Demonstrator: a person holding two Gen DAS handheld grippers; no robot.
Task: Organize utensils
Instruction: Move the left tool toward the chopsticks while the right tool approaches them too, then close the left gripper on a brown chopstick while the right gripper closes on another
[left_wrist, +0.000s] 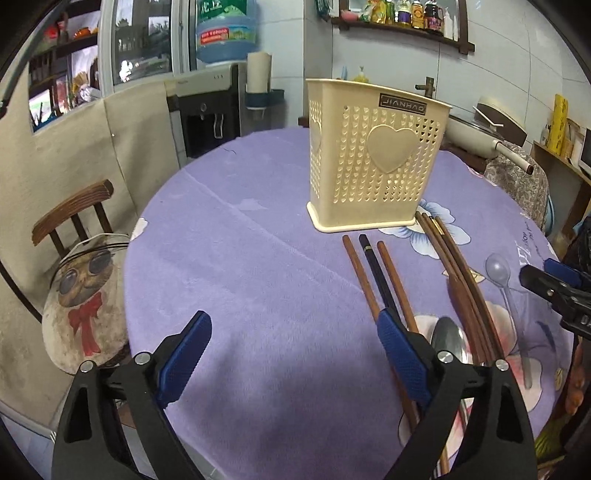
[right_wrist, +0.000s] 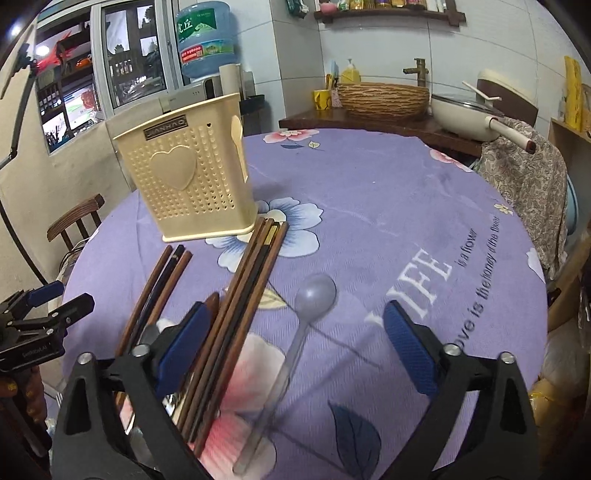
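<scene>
A cream perforated utensil holder (left_wrist: 373, 155) (right_wrist: 192, 173) with a heart on its side stands upright on the purple tablecloth (left_wrist: 258, 280). In front of it lie three chopsticks (left_wrist: 373, 273) (right_wrist: 159, 284), a tighter bundle of several chopsticks (left_wrist: 458, 266) (right_wrist: 243, 295), a metal spoon (left_wrist: 448, 341) and a clear plastic spoon (left_wrist: 498, 269) (right_wrist: 314, 295). My left gripper (left_wrist: 295, 332) is open over bare cloth, left of the three chopsticks, its right pad over them. My right gripper (right_wrist: 299, 325) is open above the plastic spoon, with nothing held.
A wooden chair (left_wrist: 74, 221) with a cat-print cushion (left_wrist: 83, 302) stands at the table's left edge. Behind the table are a water dispenser (left_wrist: 221, 107), a counter with a wicker basket (right_wrist: 384, 99) and a white pan (right_wrist: 469, 114). A patterned cloth (right_wrist: 528, 177) hangs at the right.
</scene>
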